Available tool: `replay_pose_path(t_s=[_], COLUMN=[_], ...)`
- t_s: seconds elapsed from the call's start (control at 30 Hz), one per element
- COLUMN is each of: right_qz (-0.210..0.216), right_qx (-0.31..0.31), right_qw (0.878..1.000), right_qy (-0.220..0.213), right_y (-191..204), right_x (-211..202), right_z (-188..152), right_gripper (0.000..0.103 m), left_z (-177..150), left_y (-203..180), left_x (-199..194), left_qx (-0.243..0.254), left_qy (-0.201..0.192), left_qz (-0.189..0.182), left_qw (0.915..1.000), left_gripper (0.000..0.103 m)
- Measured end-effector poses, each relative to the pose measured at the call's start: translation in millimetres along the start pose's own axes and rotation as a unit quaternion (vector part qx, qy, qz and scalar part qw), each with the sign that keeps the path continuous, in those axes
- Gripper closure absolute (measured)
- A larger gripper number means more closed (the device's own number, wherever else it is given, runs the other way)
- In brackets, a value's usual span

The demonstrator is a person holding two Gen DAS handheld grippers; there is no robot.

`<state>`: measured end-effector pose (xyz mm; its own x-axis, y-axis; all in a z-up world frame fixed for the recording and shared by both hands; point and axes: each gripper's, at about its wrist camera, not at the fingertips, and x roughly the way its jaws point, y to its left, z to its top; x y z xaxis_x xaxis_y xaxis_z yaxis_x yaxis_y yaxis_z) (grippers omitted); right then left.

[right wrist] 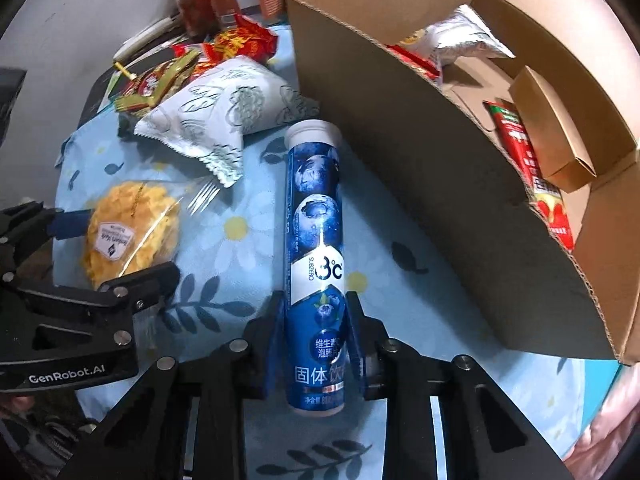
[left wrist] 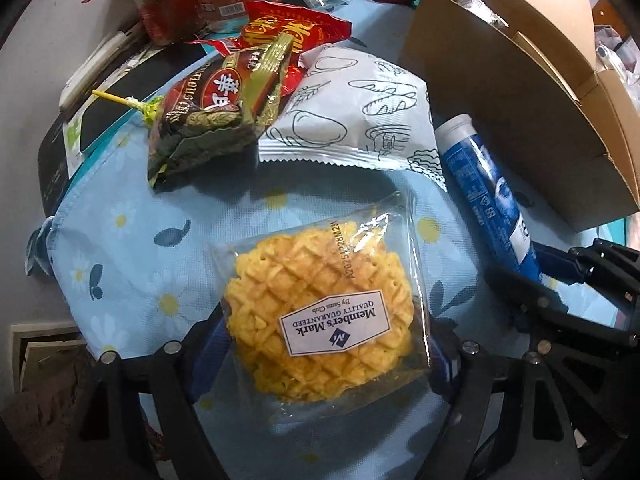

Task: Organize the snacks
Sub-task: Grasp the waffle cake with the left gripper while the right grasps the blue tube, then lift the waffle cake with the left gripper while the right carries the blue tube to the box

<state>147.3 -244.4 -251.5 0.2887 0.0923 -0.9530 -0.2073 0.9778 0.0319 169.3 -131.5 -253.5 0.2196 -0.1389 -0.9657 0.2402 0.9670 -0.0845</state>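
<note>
Nearest the left wrist camera, the left gripper (left wrist: 324, 360) has its two blue-padded fingers (left wrist: 214, 344) set wide on either side of a clear-wrapped yellow pastry (left wrist: 320, 320), pressing the sides of its wrapper on the flowered blue cloth (left wrist: 132, 280). Across to the right, the right gripper (right wrist: 314, 340) has its jaws closed narrowly against a blue tube (right wrist: 316, 264) that lies flat on the cloth, white cap pointing far, just beside the near wall of an open cardboard box (right wrist: 440, 184). Inside the box lie a silver-white packet (right wrist: 460, 36), a red packet (right wrist: 532, 176) and a small brown carton (right wrist: 556, 128). Farther off on the cloth, a white printed bag (left wrist: 360, 108) lies against a dark red-and-green bag (left wrist: 208, 116) and a red packet (left wrist: 288, 28), with jars (left wrist: 168, 4) behind them at the far edge.
</note>
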Motion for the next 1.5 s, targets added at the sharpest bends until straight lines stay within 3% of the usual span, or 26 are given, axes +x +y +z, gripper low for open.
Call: replay_pose_path(t_s=[0.33, 0.9, 1.23, 1.5], right_qz=[0.026, 0.058, 0.06, 0.038], right_qx=[0.029, 0.036, 0.055, 0.076], right_qw=[0.999, 0.998, 0.996, 0.995], right_qy=[0.009, -0.001, -0.027, -0.051], right_y=[14, 30, 25, 9], right_x=[-9, -51, -87, -118], right_z=[-26, -74, -89, -93], right_gripper=[0.075, 0.075, 0.075, 0.075], left_z=[-15, -72, -73, -61], left_y=[11, 7, -17, -39], left_x=[-18, -71, -96, -116], left_qx=[0.008, 0.017, 0.042, 0.076], left_qy=[0.01, -0.014, -0.04, -0.063], left_qz=[-0.018, -0.012, -0.02, -0.032], left_qw=[0.9998, 0.9997, 0.9981, 0.9946], left_gripper=[0.021, 0.022, 0.021, 0.022])
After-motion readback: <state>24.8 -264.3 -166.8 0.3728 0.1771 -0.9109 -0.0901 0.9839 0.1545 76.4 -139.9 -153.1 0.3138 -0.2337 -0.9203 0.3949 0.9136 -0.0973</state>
